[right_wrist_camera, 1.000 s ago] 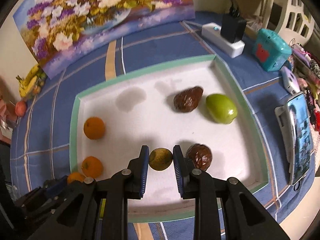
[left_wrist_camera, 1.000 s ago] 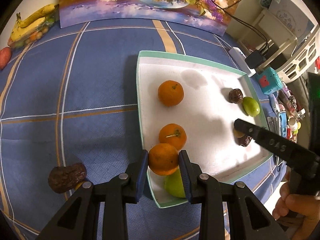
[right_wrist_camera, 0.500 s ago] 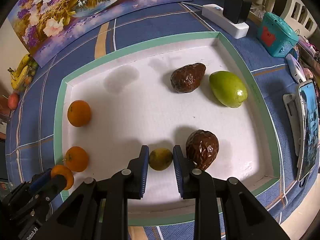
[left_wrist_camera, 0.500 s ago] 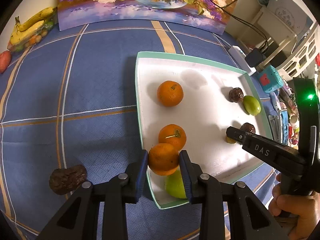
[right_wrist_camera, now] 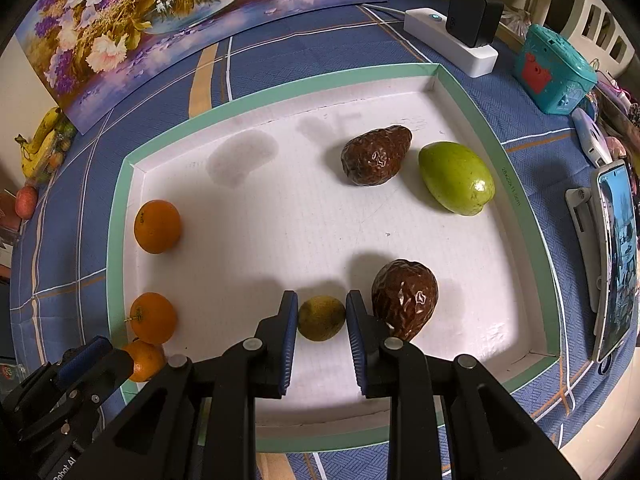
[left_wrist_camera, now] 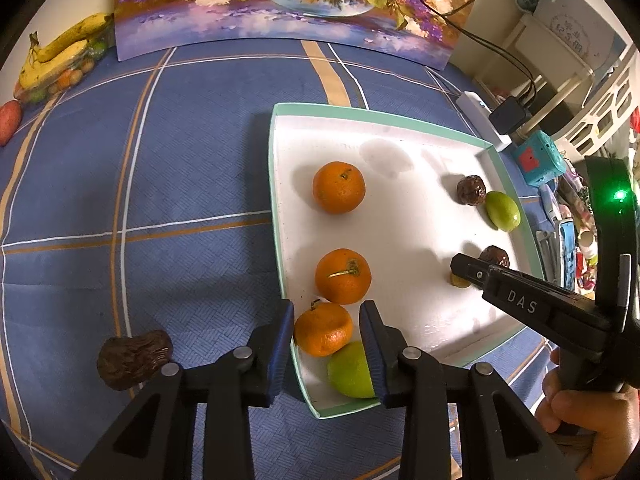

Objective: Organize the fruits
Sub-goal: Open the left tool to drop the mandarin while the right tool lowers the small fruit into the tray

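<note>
Three oranges [left_wrist_camera: 338, 187] line the tray's [left_wrist_camera: 276, 208] left side; avocados [right_wrist_camera: 376, 155] lie right.

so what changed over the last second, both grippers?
The left gripper opened and let go of the orange, which now sits at the tray edge beside a green fruit. The right gripper moved forward with its small yellow-green fruit, lowering it next to the brown fruit; jaws look slightly parted. Other fruits stayed put.
</note>
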`<state>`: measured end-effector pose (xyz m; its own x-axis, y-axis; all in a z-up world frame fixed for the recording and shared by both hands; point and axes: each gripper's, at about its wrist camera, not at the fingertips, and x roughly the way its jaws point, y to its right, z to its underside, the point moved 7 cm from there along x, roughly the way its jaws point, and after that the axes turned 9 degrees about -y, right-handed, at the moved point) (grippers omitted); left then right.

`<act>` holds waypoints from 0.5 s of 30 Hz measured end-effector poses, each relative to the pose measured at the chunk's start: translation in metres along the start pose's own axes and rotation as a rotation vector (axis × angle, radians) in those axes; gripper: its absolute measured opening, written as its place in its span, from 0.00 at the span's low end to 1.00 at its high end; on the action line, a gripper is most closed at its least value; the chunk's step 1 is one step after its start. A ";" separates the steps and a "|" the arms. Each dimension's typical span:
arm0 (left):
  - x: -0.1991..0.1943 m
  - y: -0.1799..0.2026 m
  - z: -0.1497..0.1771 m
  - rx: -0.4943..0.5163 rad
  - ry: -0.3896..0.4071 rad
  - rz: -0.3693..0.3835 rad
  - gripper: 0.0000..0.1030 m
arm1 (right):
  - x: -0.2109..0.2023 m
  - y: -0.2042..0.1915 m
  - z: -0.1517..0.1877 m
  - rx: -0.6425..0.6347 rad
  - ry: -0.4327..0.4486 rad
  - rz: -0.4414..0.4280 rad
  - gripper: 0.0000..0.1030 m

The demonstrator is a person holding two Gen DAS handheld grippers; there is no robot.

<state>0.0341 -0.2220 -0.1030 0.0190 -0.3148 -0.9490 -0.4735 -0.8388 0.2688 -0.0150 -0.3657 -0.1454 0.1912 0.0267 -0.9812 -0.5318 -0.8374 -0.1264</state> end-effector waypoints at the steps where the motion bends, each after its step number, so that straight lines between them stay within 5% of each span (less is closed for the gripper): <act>1: 0.000 0.000 0.000 -0.004 -0.003 0.006 0.36 | 0.000 0.000 0.000 0.000 0.000 0.000 0.25; 15: -0.034 -0.018 -0.010 -0.083 0.052 0.064 0.36 | -0.043 -0.008 -0.009 -0.031 0.108 0.015 0.25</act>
<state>0.0501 -0.2007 -0.0734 0.0382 -0.3896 -0.9202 -0.4011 -0.8494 0.3430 -0.0114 -0.3651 -0.1010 0.2724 -0.0437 -0.9612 -0.5095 -0.8539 -0.1056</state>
